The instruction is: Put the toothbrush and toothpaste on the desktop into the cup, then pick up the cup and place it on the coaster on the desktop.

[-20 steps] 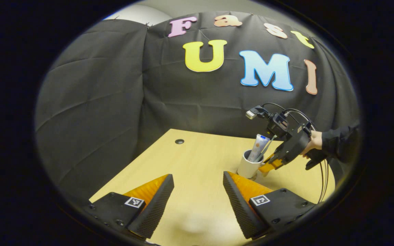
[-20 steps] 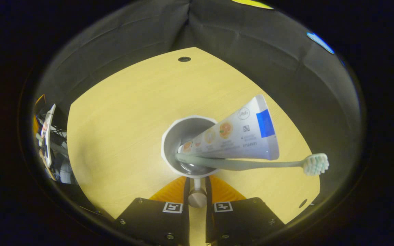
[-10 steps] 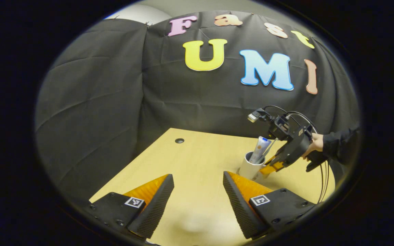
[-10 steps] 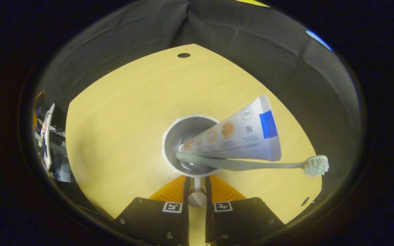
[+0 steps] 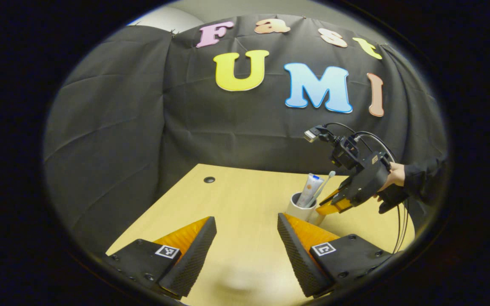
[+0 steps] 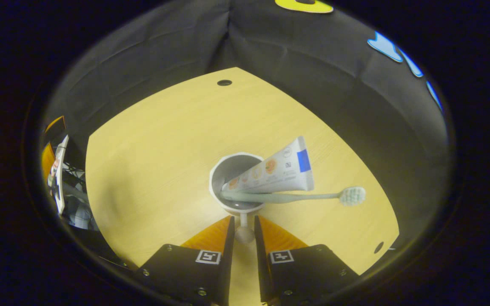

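Toothpaste (image 6: 277, 169) and toothbrush (image 6: 287, 196) already stand in the white cup (image 6: 228, 170) on the desktop (image 6: 155, 148). The right gripper (image 6: 243, 231) has its fingers closed on the cup's handle (image 6: 243, 229), while the left gripper (image 5: 245, 242) hangs fingers apart, holding nothing. No coaster can be seen, so that placement remains

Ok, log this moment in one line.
cup: holds toothpaste, toothbrush | right gripper: around cup handle | left gripper: open, idle | coaster: unseen

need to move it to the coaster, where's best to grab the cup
By its handle, from the near side with the claw level. It sticks out sideways as a slim post, and the toothpaste and toothbrush block the rim. The right claw sits around it.
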A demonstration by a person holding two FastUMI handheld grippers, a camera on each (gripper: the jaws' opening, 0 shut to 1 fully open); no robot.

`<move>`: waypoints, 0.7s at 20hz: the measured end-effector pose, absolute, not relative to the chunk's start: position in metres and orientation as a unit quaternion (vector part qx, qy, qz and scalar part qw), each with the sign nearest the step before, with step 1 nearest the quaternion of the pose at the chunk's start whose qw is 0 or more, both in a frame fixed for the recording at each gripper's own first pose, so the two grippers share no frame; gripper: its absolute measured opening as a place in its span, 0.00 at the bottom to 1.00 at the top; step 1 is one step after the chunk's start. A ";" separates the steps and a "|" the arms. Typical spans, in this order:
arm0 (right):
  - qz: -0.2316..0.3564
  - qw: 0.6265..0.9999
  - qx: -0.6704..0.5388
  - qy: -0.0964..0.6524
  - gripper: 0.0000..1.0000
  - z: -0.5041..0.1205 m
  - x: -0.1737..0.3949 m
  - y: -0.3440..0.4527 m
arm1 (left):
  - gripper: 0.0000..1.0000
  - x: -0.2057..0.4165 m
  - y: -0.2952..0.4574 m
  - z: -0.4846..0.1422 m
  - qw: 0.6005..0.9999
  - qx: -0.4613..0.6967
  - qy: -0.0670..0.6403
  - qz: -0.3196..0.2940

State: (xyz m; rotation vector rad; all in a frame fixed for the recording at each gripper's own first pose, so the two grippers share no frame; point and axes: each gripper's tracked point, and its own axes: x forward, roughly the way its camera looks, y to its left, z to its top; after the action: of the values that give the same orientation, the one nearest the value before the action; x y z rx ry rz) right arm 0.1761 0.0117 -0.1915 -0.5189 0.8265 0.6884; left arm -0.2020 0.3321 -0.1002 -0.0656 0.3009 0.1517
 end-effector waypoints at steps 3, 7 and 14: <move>0.308 0.850 -0.231 0.359 0.27 -0.165 0.164 0.000 | 0.97 -0.194 0.318 -0.091 0.989 -0.026 0.138 0.055; 0.293 0.879 -0.195 0.321 0.27 -0.130 0.140 -0.012 | 0.97 -0.177 0.294 -0.076 0.992 -0.018 0.120 0.023; 0.218 0.940 -0.163 0.205 0.27 -0.065 0.115 -0.043 | 0.97 -0.148 0.255 -0.019 0.998 -0.004 0.059 -0.026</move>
State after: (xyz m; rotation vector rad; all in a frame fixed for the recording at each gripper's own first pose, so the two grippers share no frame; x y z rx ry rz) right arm 0.1149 -0.0427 -0.0647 -0.3318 0.4180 0.4459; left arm -0.1478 0.2547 -0.0194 -0.0082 0.1176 -0.0514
